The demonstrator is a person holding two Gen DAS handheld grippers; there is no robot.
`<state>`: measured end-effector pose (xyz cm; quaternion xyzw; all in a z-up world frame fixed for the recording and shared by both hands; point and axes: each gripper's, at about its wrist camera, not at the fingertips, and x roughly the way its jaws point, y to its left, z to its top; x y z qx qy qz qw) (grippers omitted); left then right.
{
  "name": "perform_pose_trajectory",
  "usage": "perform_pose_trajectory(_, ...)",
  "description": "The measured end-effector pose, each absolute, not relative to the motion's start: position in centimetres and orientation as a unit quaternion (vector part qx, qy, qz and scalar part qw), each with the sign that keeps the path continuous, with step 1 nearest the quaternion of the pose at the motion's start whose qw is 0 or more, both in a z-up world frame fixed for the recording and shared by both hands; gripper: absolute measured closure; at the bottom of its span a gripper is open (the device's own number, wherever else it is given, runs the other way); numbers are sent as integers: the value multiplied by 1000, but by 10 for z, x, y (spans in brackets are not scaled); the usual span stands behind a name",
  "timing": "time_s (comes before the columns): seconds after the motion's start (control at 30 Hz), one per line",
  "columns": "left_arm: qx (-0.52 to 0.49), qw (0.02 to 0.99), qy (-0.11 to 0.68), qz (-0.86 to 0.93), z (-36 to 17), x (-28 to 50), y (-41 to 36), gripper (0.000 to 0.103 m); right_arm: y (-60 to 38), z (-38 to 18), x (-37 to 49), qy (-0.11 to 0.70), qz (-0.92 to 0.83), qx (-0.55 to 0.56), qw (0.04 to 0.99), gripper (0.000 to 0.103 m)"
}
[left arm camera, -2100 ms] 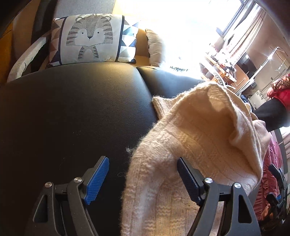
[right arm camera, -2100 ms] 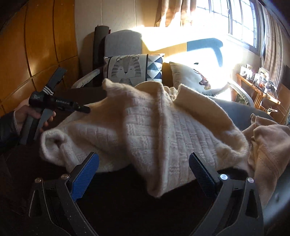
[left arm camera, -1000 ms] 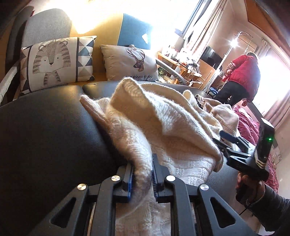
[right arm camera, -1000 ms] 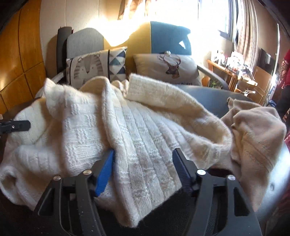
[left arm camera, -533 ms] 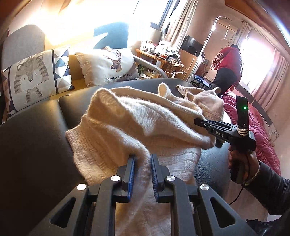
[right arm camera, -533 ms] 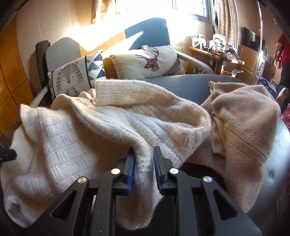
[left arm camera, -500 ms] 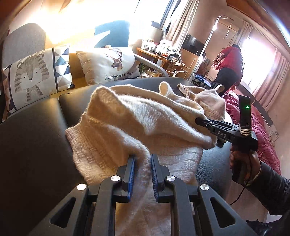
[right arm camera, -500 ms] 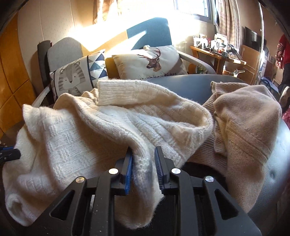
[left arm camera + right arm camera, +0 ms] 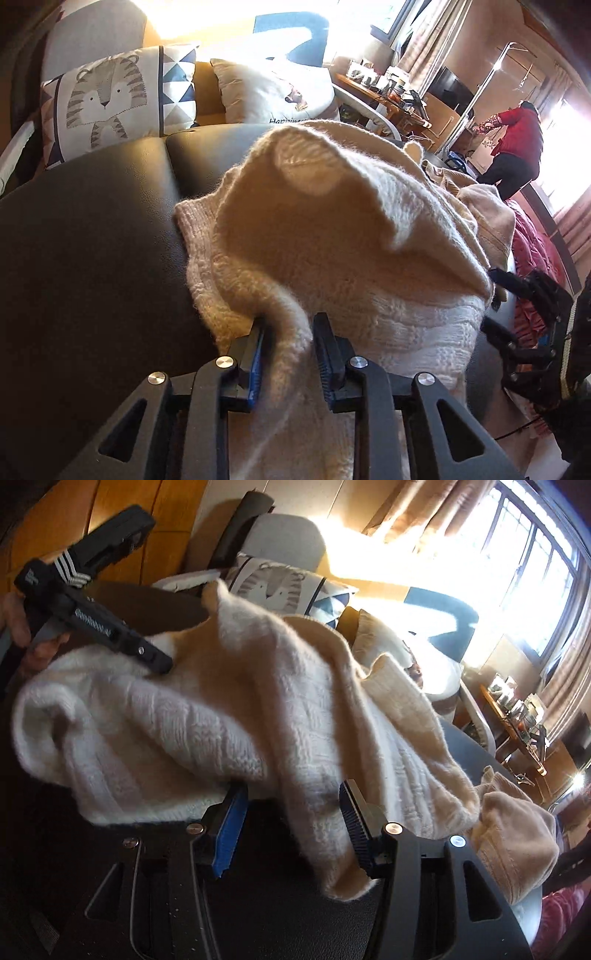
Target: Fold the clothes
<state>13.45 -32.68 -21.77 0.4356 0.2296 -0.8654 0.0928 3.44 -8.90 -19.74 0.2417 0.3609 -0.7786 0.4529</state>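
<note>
A cream knitted sweater (image 9: 332, 236) lies bunched on a black leather surface (image 9: 92, 236). My left gripper (image 9: 291, 354) has a fold of the sweater between its fingers; the jaws stand a little apart with knit filling the gap. My right gripper (image 9: 291, 823) is open wide, with a hanging flap of the same sweater (image 9: 258, 716) lying between its fingers. The left gripper shows at the upper left of the right wrist view (image 9: 110, 627). The right gripper shows at the right edge of the left wrist view (image 9: 532, 317).
A beige knit garment (image 9: 517, 834) lies to the right of the sweater. A tiger cushion (image 9: 110, 99) and a white deer cushion (image 9: 280, 92) lean at the back. A person in red (image 9: 517, 147) stands far right by the window.
My right gripper has opened from a pinch on the sweater and its view has tilted. My left gripper's jaws have parted slightly on the fold. The sweater has been lifted and bunched.
</note>
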Motion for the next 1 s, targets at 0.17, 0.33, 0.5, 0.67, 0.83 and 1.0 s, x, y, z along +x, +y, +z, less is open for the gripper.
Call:
perform_pose_trajectory(0.17, 438, 93, 253, -858, -229, 134, -339, 77, -86, -202, 7, 357, -795, 269, 410, 58)
perform_pose_trajectory(0.33, 431, 85, 268, -858, -235, 129, -340, 76, -80, -196, 0, 357, -808, 274, 380, 94)
perform_pose_trajectory(0.5, 406, 70, 297, -861, -229, 137, -337, 92, -70, -148, -1, 283, -855, 240, 363, 95)
perform_pose_trajectory(0.67, 362, 83, 282, -884, -197, 158, -333, 93, -61, -77, -3, 210, -903, 165, 336, 95)
perform_pose_trajectory(0.83, 287, 94, 250, -920, -135, 192, -328, 94, -46, -11, 8, 154, -932, 93, 315, 95)
perform_pose_trajectory(1.0, 200, 117, 232, -945, -65, 239, -335, 94, -27, 48, 36, 116, -945, 23, 305, 95)
